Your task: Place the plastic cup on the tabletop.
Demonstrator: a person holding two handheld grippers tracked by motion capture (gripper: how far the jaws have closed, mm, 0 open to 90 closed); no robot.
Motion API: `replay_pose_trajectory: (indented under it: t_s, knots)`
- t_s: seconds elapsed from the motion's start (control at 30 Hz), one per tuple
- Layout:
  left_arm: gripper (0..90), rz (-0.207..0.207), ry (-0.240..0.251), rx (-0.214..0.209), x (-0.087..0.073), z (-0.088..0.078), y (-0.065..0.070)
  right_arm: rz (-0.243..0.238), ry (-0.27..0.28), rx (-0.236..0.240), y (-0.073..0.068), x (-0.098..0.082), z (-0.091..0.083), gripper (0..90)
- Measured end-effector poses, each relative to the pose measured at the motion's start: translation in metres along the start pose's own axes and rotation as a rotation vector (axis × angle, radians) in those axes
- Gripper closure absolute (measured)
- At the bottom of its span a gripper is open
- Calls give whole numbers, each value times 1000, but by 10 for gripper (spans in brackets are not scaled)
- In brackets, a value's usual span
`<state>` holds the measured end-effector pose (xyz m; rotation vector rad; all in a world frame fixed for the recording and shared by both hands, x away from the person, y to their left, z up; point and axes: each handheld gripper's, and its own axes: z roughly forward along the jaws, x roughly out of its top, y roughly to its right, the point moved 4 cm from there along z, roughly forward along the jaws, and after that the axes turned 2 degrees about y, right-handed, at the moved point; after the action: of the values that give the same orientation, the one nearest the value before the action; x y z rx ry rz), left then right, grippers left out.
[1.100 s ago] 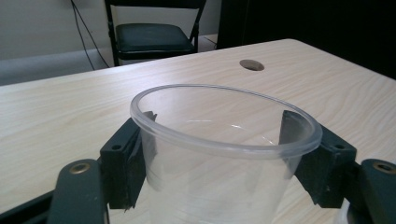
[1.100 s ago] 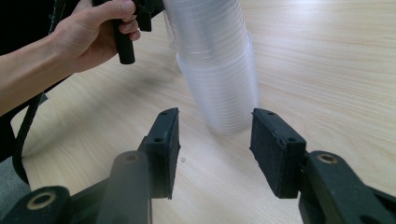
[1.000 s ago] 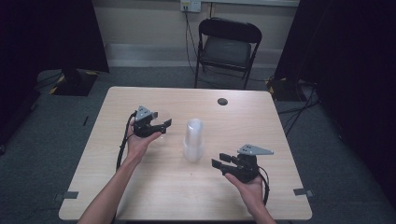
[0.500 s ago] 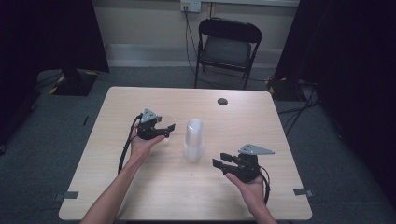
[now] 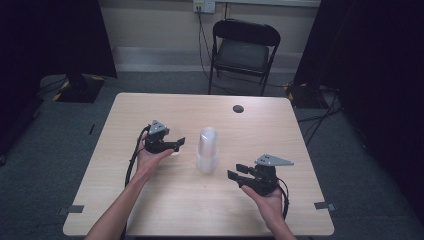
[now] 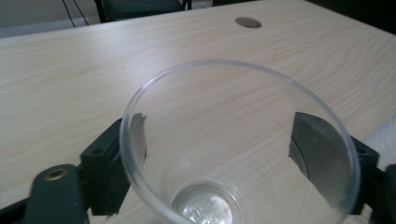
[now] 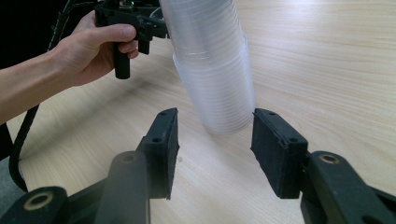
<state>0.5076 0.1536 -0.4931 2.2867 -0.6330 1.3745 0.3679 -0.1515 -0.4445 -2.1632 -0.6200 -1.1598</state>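
Left gripper view: your left tongs point(image 6: 219, 144) have just been opening and now stand wide around the clear cup point(image 6: 233, 112) at frame centre, on the table point(image 6: 70, 60). If you withdraw askew, a pad could snag and topple it. The right tongs point(image 7: 215, 149) stand half open and empty before the cup stack point(image 7: 210, 60).

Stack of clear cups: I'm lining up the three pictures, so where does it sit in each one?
High view: the stack of cups stands upright at the middle of the table.
Left gripper view: probably the pale blur at the right edge; too little shows to be sure.
Right gripper view: top centre, its base near mid-frame.
Shared landmark: the pale wood table.
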Motion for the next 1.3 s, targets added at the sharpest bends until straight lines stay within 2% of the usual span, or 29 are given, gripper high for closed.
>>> replay_pose_trajectory:
  t_s: [0.13,0.27,0.33,0.4,0.43,0.47,0.57,0.6,0.7,0.77,0.83,0.97,1.03,1.17,1.3]
  knots:
    - [155,-9,-31,0,-3,0,-1,2,1,-1,0,0,0,513]
    - [155,5,-36,-11,-4,-2,-1,1,5,-3,1,0,-1,512]
    - [155,-19,-44,-19,-4,-3,-1,4,7,-2,1,0,-1,512]
    - [158,-16,-55,-28,-5,-4,0,4,7,-3,1,0,-2,512]
    - [158,-16,-55,-28,-5,-4,0,4,8,-3,1,0,-2,513]
    - [160,-4,-41,-5,-7,-6,0,4,9,-5,1,0,-2,512]
    - [164,-24,-50,-16,-10,-10,-2,5,12,-14,2,0,-3,512]
    - [164,-7,-58,-11,-10,-13,-3,5,14,-13,2,0,-3,512]
    - [164,-30,-51,-9,-12,-18,-6,2,14,-18,3,0,-3,511]
    - [163,-20,-78,-11,-14,-21,-5,2,15,-20,4,0,-3,511]
    - [165,-20,-62,-4,-15,-22,-4,4,16,-19,4,0,-3,512]
    - [164,-10,-75,-6,-18,-25,-4,3,20,-24,5,0,-3,510]
    - [164,-12,-61,-4,-18,-30,-4,3,23,-30,7,0,-4,508]
    - [163,16,-103,15,-23,-31,-7,10,23,-35,8,-1,-4,505]
    - [163,1,-109,6,-27,-35,-9,8,22,-40,10,-2,-4,503]
